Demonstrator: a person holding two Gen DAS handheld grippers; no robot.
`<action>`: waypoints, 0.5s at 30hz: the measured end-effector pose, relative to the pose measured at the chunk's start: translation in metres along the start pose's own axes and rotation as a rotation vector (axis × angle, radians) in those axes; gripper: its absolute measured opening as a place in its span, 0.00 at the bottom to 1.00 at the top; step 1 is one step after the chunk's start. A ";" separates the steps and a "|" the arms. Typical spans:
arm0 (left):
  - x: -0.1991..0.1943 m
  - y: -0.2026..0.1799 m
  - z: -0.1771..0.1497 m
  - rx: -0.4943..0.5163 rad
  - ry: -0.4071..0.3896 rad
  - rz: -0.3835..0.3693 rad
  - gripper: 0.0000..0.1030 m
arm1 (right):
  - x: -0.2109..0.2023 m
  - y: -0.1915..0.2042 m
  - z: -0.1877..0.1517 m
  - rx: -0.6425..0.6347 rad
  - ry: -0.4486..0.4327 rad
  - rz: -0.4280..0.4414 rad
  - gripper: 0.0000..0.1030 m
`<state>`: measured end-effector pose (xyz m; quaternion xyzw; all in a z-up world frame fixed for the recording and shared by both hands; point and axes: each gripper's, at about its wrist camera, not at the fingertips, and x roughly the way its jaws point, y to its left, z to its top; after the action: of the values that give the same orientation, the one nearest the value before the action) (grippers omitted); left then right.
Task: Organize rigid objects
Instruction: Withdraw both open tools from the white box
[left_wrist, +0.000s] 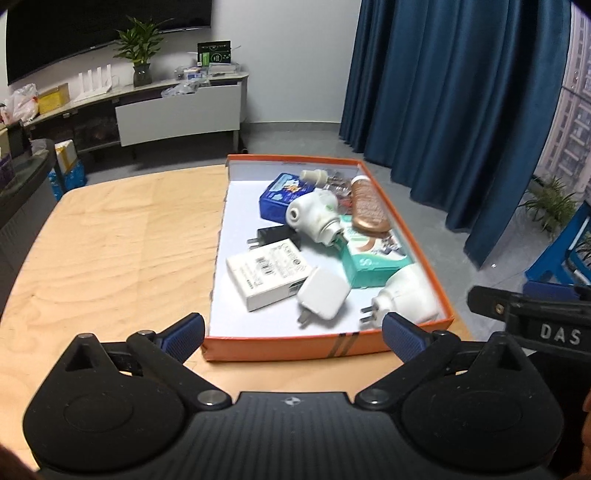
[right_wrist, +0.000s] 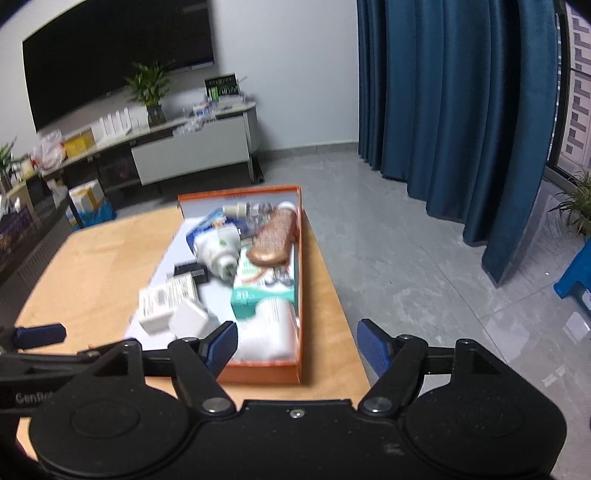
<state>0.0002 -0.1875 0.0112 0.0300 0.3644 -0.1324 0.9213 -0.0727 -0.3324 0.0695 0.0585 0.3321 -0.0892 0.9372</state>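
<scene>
Fingers of left gripper (left_wrist: 293, 334) and right gripper (right_wrist: 297, 345) are standing wide apart, gripping nothing. Orange box (left_wrist: 280, 349) is sitting on wooden table (left_wrist: 110, 240), holding chargers, plugs, cartons.

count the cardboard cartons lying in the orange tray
3. A blue printed carton lies at the far end, a white barcode-labelled carton near the left wall of the orange tray, and a teal carton toward the right wall. Others may be hidden under the pile.

Left tool (left_wrist: 293, 334) spread wide, empty, just before orange tray (left_wrist: 280, 349) on tabletop (left_wrist: 110, 243). Tray holds chargers, small boxes, white plug-in units, jumbled.
</scene>
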 end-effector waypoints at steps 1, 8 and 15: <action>0.000 -0.001 -0.001 0.012 -0.001 0.011 1.00 | 0.000 0.000 -0.002 0.002 0.009 0.000 0.82; -0.007 -0.005 -0.007 0.030 -0.004 0.011 1.00 | 0.002 0.001 -0.012 -0.011 0.052 0.010 0.82; -0.009 -0.006 -0.008 0.034 -0.007 0.016 1.00 | 0.004 0.001 -0.012 -0.007 0.057 0.017 0.83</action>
<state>-0.0132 -0.1905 0.0112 0.0480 0.3586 -0.1314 0.9230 -0.0770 -0.3298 0.0575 0.0605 0.3585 -0.0786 0.9283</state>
